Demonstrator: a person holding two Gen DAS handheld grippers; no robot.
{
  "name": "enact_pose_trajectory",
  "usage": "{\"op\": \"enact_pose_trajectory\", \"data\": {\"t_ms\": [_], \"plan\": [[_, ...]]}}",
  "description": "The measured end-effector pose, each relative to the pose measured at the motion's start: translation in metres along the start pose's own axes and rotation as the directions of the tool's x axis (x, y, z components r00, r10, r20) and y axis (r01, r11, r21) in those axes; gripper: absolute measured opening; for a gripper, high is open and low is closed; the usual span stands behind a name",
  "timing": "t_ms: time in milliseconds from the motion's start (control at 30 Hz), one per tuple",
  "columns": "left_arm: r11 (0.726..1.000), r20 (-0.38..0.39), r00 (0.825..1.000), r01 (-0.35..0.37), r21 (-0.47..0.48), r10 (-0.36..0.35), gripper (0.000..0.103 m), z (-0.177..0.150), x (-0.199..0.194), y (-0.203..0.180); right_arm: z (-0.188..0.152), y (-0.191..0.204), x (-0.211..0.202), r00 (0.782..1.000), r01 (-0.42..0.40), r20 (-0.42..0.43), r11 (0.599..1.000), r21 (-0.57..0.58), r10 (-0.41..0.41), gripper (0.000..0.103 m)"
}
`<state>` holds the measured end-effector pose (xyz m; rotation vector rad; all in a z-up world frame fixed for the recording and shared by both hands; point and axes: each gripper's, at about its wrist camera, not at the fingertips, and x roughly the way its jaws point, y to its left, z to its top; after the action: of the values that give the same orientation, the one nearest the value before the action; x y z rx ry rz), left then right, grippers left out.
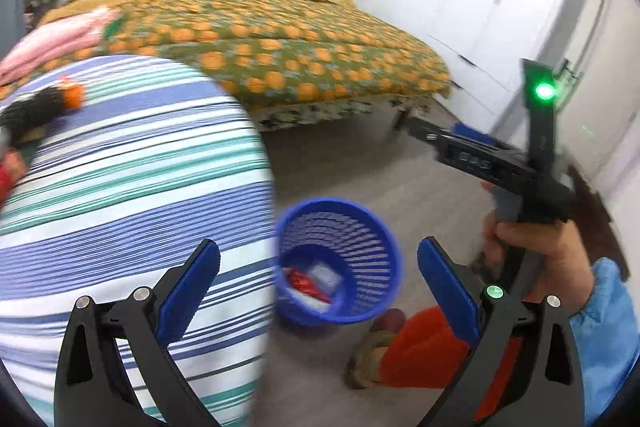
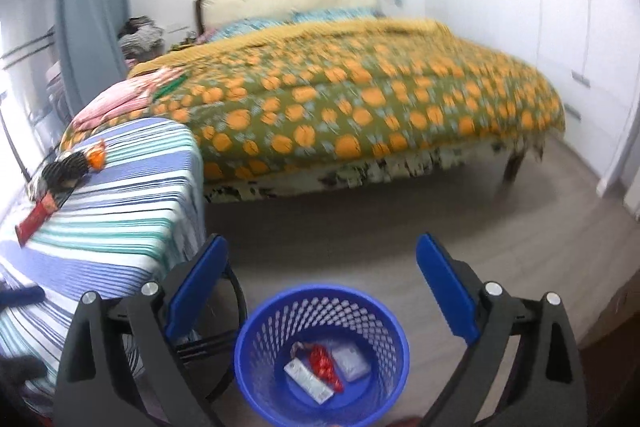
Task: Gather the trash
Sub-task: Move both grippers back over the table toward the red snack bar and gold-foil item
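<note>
Both grippers are seen with jaws spread wide and nothing between the pads. The left gripper (image 1: pixel 318 281) is held above the floor beside the table (image 1: pixel 132 195); the right gripper (image 2: pixel 322 281) is held above the bin (image 2: pixel 322 347).

The bin, a blue mesh basket, stands on the grey floor (image 2: pixel 360 227) just beside the table, near the bed (image 2: pixel 340 99). Three pieces of trash are seen at its bottom: a red wrapper (image 2: pixel 324 367), a white packet (image 2: pixel 308 381) and a clear packet (image 2: pixel 351 363). These lie touching one another.

The table is covered by a blue, white and green striped cloth. More trash is left on its far edge: a black wrapper (image 2: pixel 64 169), an orange wrapper (image 2: pixel 97 154) and a red packet (image 2: pixel 38 221).

In the left wrist view, the right gripper's handle is seen gripped by a hand (image 1: pixel 540 247) with a blue sleeve (image 1: pixel 608 319). A foot (image 1: pixel 376 347) is seen on the floor near the bin (image 1: pixel 340 263).
</note>
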<state>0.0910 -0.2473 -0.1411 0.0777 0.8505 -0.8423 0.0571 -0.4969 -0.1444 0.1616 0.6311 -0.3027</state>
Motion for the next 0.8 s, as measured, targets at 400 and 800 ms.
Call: {"op": "enact_pose_trajectory", "data": {"t_ms": [400,800], "plan": [[0.921,-0.021,0.929,-0.371,-0.118,0.371,0.098,-0.046,-0.072,0.148,-0.026,0.173,-0.004,0.962,-0.271,-0.103,0.937,-0.222,0.254,0.098],[0.849,-0.11,0.862,-0.507,-0.146,0.496,0.098,-0.06,-0.093,0.254,-0.005,0.311,0.071,0.926,-0.335,-0.27,0.904,-0.266,0.264,0.098]]}}
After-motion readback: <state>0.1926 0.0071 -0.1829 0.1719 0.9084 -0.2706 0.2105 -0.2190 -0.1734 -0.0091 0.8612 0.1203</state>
